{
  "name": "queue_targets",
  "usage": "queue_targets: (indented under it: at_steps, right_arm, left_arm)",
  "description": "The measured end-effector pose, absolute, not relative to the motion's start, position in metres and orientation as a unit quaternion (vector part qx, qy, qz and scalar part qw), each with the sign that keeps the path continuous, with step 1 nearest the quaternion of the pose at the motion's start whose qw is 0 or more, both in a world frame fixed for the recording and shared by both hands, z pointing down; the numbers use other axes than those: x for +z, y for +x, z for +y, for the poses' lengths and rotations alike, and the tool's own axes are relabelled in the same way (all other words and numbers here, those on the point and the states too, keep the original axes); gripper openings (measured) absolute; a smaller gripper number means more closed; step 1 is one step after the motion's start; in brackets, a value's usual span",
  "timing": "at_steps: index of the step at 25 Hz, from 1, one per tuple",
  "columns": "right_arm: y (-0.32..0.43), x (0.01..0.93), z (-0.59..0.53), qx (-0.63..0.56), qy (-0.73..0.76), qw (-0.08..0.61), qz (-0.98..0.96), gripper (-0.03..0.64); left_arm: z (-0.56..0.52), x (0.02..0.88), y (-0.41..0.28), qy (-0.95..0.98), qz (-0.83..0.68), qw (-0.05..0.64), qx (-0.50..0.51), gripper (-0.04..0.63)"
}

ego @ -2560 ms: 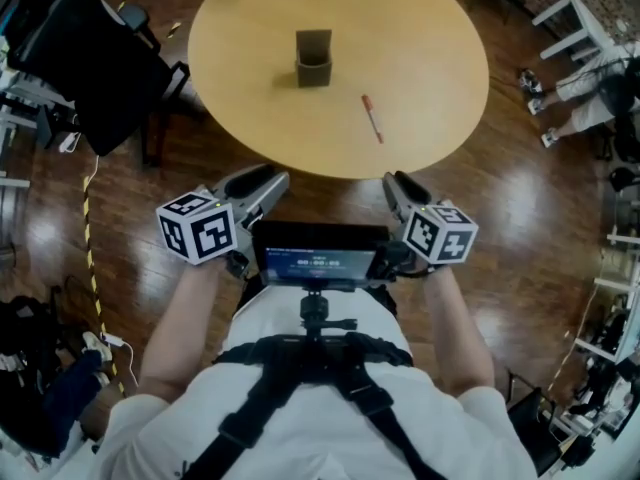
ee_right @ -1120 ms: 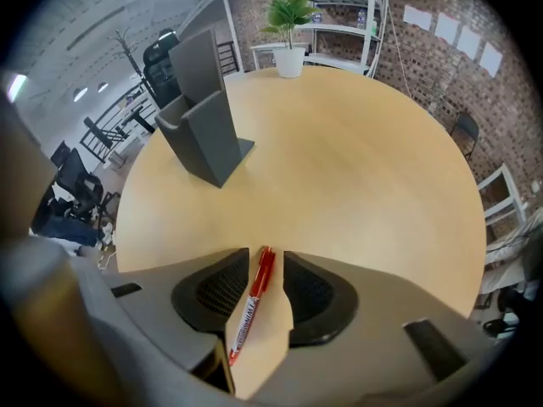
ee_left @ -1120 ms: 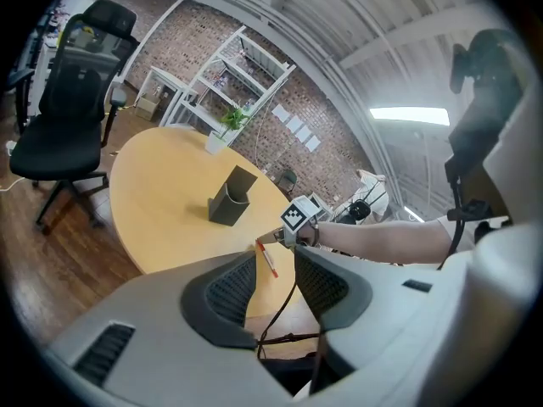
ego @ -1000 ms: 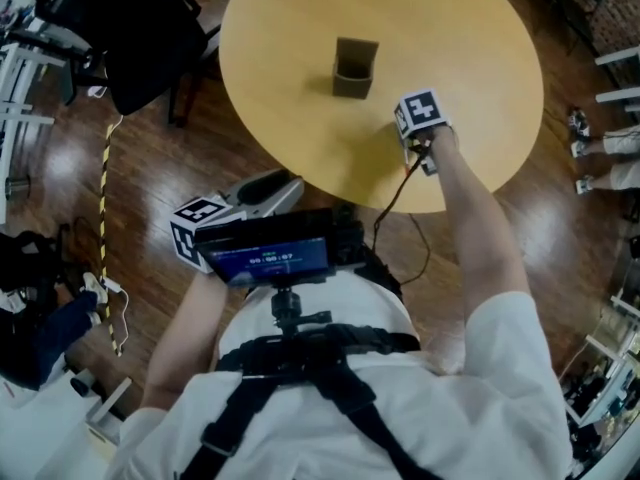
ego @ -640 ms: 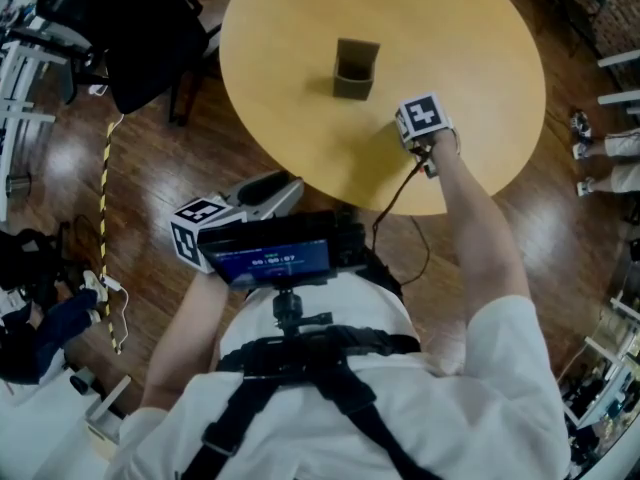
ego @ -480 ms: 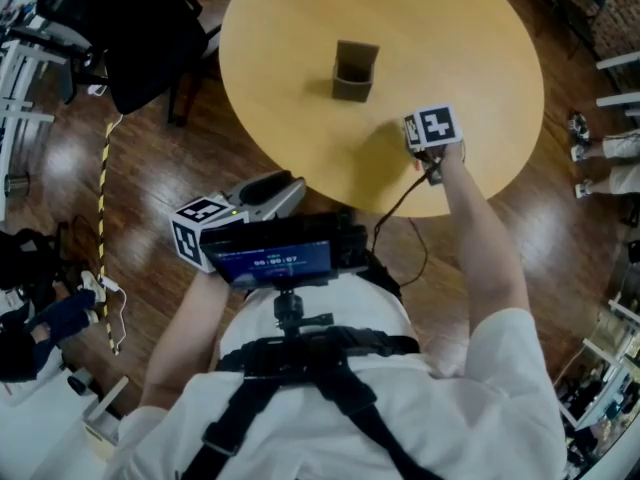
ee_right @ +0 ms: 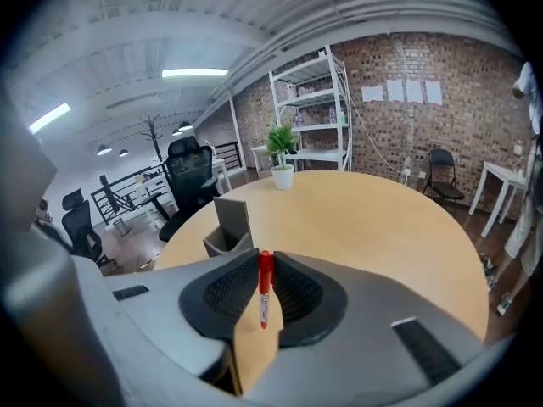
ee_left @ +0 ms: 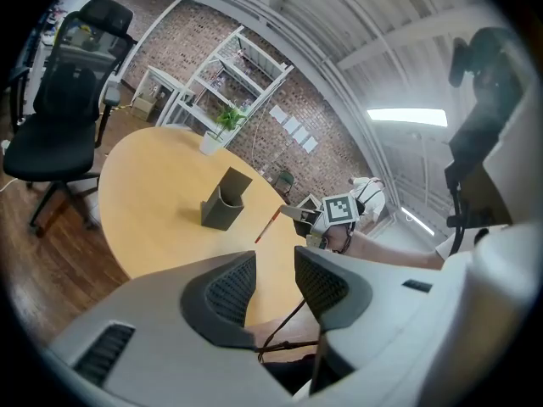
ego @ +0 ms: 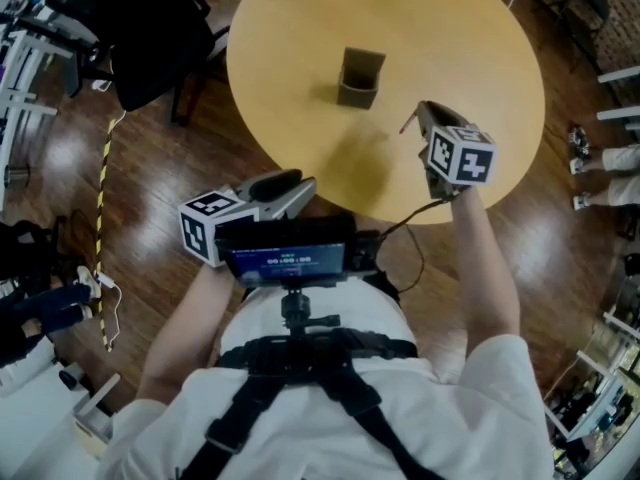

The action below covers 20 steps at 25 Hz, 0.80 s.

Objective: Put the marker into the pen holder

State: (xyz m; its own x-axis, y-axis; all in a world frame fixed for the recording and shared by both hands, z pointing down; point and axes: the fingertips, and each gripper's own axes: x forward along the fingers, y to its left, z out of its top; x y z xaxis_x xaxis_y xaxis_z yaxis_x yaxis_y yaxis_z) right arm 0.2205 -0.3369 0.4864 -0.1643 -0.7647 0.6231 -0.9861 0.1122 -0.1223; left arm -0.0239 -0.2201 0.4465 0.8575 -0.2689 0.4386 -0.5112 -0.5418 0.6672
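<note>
The red marker [ee_right: 264, 291] stands upright between the pads of my right gripper [ee_right: 264, 270], whose jaws are closing on it. In the head view that right gripper [ego: 425, 116] hangs above the round wooden table [ego: 300, 28], right of and a little nearer than the dark square pen holder [ego: 358, 78]. The left gripper view shows the marker [ee_left: 268, 225] slanting out of the right gripper, beside the pen holder [ee_left: 225, 200]. My left gripper [ego: 295, 183] is off the table's near edge, its jaws [ee_left: 273, 282] open with nothing between them.
A small potted plant [ee_right: 281, 155] stands at the table's far edge. A black office chair [ego: 130, 38] is at the table's left. The person's chest rig and a screen [ego: 290, 258] fill the near part of the head view. Wood floor surrounds the table.
The right gripper went out to the marker lying on the table, closed on it and has lifted it off, drawing back and to the right. The left gripper has hardly moved.
</note>
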Motion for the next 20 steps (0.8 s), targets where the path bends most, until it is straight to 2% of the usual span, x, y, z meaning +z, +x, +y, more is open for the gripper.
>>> queue_targets:
  at_steps: [12, 20]
  right_arm:
    - [0.161, 0.374, -0.388, 0.155, 0.579, 0.148, -0.787, 0.064]
    - [0.139, 0.426, -0.431, 0.200, 0.571, 0.170, -0.778, 0.064]
  left_arm:
    - [-0.225, 0.443, -0.035, 0.863, -0.250, 0.423, 0.121, 0.153]
    - [-0.225, 0.443, -0.041, 0.859, -0.265, 0.425, 0.111, 0.153]
